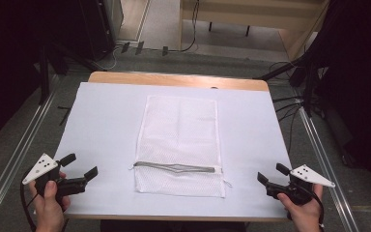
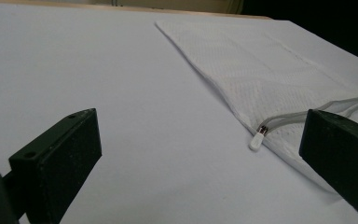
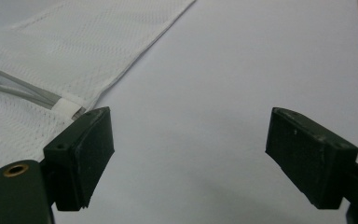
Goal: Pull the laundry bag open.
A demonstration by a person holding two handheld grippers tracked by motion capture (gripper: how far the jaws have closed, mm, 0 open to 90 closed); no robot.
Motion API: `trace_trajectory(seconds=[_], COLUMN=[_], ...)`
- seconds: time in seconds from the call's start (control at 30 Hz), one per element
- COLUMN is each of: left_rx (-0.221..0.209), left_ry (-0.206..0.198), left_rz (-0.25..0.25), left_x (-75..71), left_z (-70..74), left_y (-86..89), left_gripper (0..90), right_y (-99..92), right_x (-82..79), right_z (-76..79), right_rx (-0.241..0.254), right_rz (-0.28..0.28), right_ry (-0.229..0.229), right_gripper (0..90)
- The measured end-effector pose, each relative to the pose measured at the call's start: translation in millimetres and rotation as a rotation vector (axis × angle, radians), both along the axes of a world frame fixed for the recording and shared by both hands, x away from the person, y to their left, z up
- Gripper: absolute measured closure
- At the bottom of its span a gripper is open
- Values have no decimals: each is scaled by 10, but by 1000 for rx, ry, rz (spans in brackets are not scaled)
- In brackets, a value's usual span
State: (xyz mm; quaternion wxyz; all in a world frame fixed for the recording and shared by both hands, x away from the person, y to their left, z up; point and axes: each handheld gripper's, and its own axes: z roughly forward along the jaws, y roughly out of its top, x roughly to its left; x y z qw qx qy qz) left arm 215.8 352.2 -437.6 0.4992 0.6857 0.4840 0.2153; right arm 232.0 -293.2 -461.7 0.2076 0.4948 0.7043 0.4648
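A white mesh laundry bag (image 1: 179, 140) lies flat in the middle of the white table cover (image 1: 101, 125). A grey zipper (image 1: 176, 167) runs across its near part and gapes slightly. Its white pull tab (image 2: 256, 140) lies at the bag's left edge. My left gripper (image 1: 81, 164) is held at the near left of the table, open, with nothing between its jaws. My right gripper (image 1: 272, 173) sits at the near right, open too and holding nothing. The left gripper view shows the bag (image 2: 261, 74) ahead on the right; the right gripper view shows it (image 3: 74, 51) on the left.
The wooden tabletop edge (image 1: 174, 79) shows past the cover. Metal rails (image 1: 319, 145) run along both sides on the floor. Cables (image 1: 290, 104) and dark stands lie beyond the right side. White cover stretches bare on either side of the bag.
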Motion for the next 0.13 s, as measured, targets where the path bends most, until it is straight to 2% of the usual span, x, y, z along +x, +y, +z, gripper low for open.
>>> trace_trajectory(seconds=[0.13], left_rx=[10], left_ry=[4], left_rz=[0], left_x=[5], left_z=[-6], left_y=[-8], left_gripper=[0], right_y=[16], right_x=[12], right_z=[-9], right_rx=[-5], right_rz=[4], right_ry=[3], right_gripper=[159])
